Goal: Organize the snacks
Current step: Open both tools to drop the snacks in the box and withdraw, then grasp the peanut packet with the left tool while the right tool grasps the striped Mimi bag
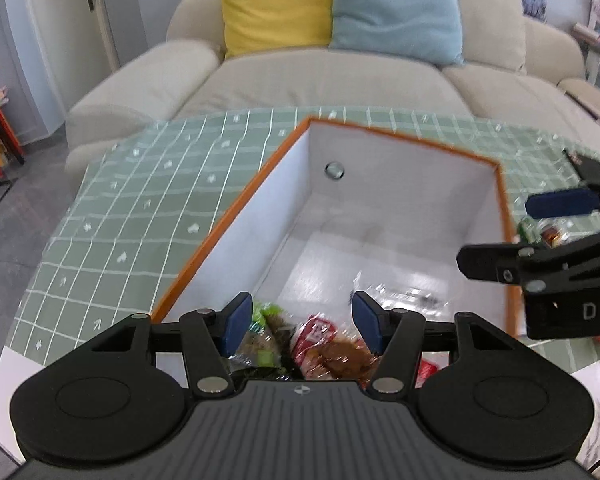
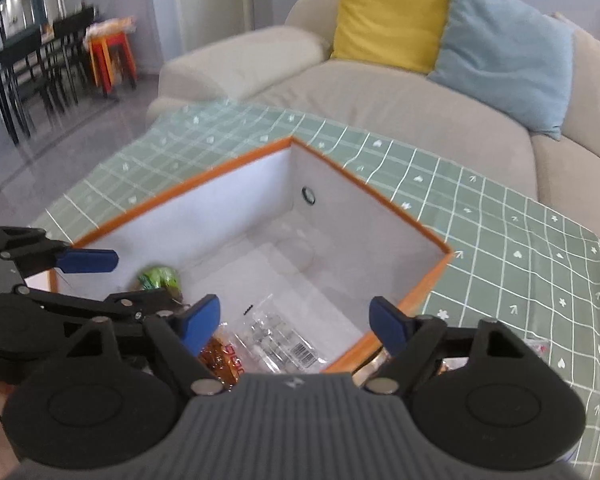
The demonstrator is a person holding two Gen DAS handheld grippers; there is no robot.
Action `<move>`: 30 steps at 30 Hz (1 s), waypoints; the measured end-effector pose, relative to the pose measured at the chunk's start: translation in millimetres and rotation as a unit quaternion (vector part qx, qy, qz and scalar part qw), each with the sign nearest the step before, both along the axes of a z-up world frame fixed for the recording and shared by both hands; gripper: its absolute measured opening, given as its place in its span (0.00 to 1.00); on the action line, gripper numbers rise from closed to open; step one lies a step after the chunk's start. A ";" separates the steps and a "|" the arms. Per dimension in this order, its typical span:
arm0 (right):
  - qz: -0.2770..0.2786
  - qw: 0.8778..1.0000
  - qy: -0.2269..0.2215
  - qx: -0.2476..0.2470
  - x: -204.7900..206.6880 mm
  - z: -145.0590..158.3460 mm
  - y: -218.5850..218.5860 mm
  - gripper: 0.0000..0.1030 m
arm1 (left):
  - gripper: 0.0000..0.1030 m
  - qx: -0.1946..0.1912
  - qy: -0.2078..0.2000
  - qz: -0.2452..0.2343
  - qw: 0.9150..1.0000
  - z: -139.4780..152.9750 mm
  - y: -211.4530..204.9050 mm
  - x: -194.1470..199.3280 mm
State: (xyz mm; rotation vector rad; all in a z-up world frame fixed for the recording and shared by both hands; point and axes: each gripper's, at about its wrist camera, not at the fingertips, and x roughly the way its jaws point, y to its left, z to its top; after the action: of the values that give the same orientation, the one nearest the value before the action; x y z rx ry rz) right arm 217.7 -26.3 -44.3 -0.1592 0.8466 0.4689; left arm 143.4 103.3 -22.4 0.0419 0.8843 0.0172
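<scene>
A white box with an orange rim stands on the green checked tablecloth. Several snack packets lie on its floor: a red and brown packet, a green one, an orange-brown one and a clear packet with a barcode. My left gripper hangs over the near end of the box, open, with nothing between its blue pads. My right gripper hovers over the box's other side, also open and empty. Each gripper shows in the other's view: the right, the left.
More packets lie on the tablecloth outside the box's right wall. A beige sofa with a yellow cushion and a blue cushion stands right behind the table. Red stools and dark chairs are far left.
</scene>
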 end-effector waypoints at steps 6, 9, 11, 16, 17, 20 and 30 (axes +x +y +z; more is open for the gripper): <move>-0.035 0.999 -0.024 0.021 -26.8 11.0 -36.5 0.82 | 0.66 -0.006 -0.054 0.001 0.999 19.2 -20.3 -17.4; -0.050 0.998 -0.027 0.028 -40.3 12.4 -54.0 0.82 | 0.67 0.005 -0.076 -0.012 0.997 24.0 -36.8 -27.8; -0.060 0.997 -0.027 0.032 -49.0 10.1 -66.9 0.82 | 0.68 0.013 -0.080 -0.021 0.997 25.2 -48.5 -32.8; -0.090 0.995 -0.025 0.031 -75.6 -2.6 -101.1 0.82 | 0.68 0.004 -0.080 -0.060 0.995 25.0 -77.0 -45.9; -0.096 0.995 -0.026 0.030 -79.8 -4.9 -107.0 0.82 | 0.68 -0.004 -0.081 -0.064 0.995 24.7 -82.9 -48.1; -0.116 0.993 -0.026 0.027 -91.1 -11.2 -125.7 0.81 | 0.68 -0.030 -0.077 -0.081 0.993 21.3 -98.7 -53.0; -0.162 0.986 0.020 0.024 -101.3 -37.6 -180.0 0.81 | 0.70 -0.076 -0.037 -0.140 0.987 -2.8 -138.0 -52.5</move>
State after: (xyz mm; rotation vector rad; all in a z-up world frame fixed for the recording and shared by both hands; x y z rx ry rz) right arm 116.5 -206.2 -81.9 0.0344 0.8814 0.1870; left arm 90.9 -34.7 -25.3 0.0224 0.7964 -0.3094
